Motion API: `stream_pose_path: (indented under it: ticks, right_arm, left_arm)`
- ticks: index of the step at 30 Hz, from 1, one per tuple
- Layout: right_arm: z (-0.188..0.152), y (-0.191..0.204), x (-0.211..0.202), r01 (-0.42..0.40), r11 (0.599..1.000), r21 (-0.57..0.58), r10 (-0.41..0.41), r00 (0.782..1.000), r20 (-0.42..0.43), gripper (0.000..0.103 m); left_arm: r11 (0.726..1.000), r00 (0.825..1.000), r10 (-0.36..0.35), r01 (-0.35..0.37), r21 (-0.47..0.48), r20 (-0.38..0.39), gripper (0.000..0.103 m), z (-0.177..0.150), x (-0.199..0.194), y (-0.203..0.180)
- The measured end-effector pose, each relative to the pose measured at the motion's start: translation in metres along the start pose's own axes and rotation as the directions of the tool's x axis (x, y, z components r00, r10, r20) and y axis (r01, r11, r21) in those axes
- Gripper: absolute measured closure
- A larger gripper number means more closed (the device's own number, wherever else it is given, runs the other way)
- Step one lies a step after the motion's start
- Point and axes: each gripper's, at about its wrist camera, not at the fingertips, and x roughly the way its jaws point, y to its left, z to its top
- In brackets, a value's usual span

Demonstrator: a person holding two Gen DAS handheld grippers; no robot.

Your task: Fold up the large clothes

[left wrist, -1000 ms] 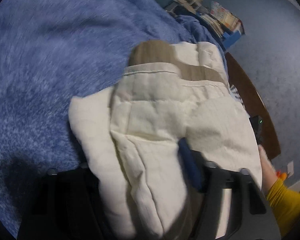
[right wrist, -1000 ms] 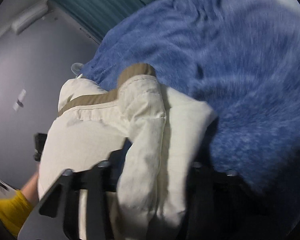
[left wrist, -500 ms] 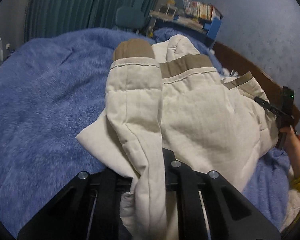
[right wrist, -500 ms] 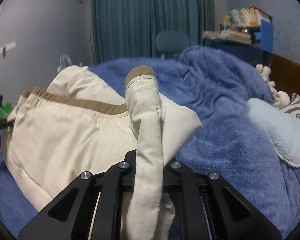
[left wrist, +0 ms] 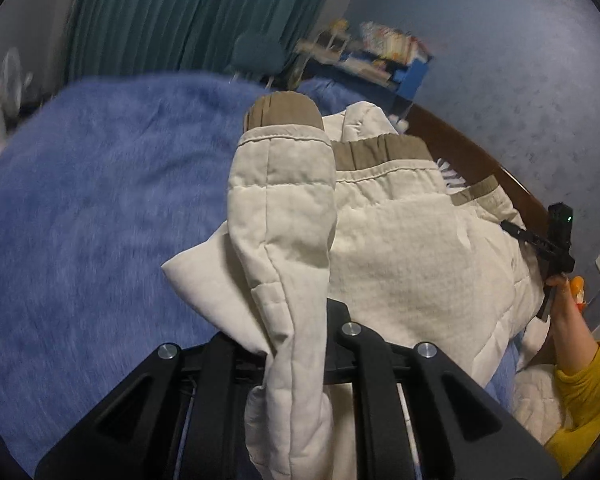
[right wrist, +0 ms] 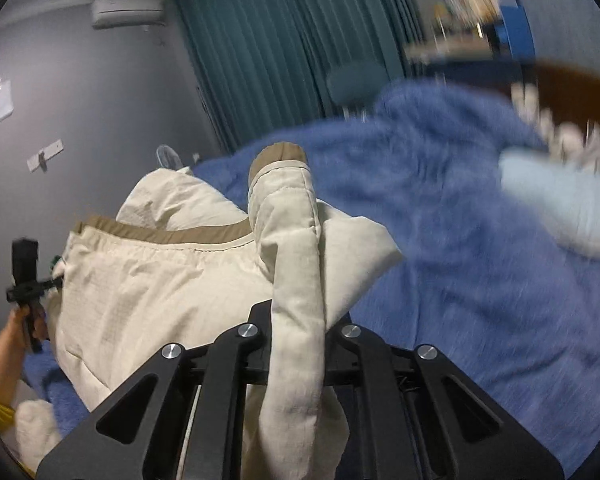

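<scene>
Between the black fingers of my left gripper (left wrist: pixel 296 344) a quilted sleeve of the cream jacket (left wrist: pixel 412 248) is pinched tight, its tan cuff (left wrist: pixel 282 114) pointing away from me. My right gripper (right wrist: pixel 296 340) is likewise clamped on the jacket's other sleeve (right wrist: pixel 296 280), which runs out to a tan cuff (right wrist: pixel 278 158). Just beyond both grips the jacket's padded body spreads over the blue fleece blanket (left wrist: pixel 100 220), with a tan hem band (right wrist: pixel 188 234) across its far edge. Off to one side my right hand (left wrist: pixel 566 304), in a yellow cuff, grips its handle. Farther off stand teal curtains (right wrist: pixel 292 40), a cluttered shelf (left wrist: pixel 372 56) and the dark wooden bed frame (left wrist: pixel 472 160).
</scene>
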Motion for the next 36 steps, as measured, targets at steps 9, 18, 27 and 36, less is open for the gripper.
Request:
stream_pose_path:
  ticks: [9, 18, 27, 36]
  right_arm:
    - [-0.046, -0.066, 0.096, 0.094, 0.989, 0.114, -0.061, 0.963, -0.263, 0.081]
    - [-0.051, -0.054, 0.054, 0.299, 0.952, 0.064, -0.280, 0.937, -0.211, 0.035]
    - [-0.096, 0.080, 0.007, 0.262, 0.954, -0.147, -0.265, 0.964, 0.001, 0.020]
    - [-0.160, 0.157, 0.066, 0.164, 0.913, -0.373, -0.205, 0.976, -0.073, 0.021]
  left_arm:
    - [0.988, 0.985, 0.092, -0.109, -0.112, -0.146, 0.088, -0.043, 0.069, 0.048]
    - [0.952, 0.963, 0.259, -0.268, -0.150, -0.080, 0.033, -0.049, 0.027, 0.042]
    - [0.949, 0.948, 0.314, -0.315, 0.019, 0.048, 0.017, -0.079, 0.003, -0.085]
    - [0.925, 0.934, 0.357, -0.351, 0.149, -0.020, 0.015, -0.118, 0.074, -0.127]
